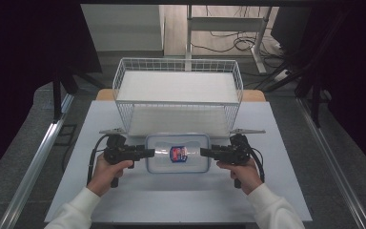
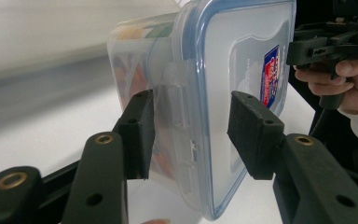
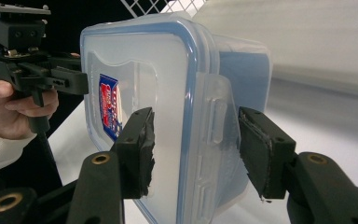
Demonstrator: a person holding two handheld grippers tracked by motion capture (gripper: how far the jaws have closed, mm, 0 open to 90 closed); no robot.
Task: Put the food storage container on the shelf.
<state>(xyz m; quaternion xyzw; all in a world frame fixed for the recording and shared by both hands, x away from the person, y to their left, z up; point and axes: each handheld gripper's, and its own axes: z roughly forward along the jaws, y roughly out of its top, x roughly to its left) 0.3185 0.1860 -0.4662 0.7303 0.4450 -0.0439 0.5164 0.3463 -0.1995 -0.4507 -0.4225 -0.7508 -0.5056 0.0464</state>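
Gripping opposite short ends, the left tool [image 1: 148, 152] and right tool [image 1: 206, 152] are each clamped on the lidded plastic food container [image 1: 177, 152], carrying it level just above the counter [image 1: 171, 200], before the wire basket [image 1: 178, 88], so neither side tips.

A white tabletop [image 1: 267, 200] sat over grey carpet floor [image 1: 348, 191], with black curtains [image 1: 24, 57] closing in both sides. Behind, cables [image 1: 228, 45] sprawled beneath a white desk frame [image 1: 259, 43], and a metal rail [image 1: 33, 162] ran alongside.
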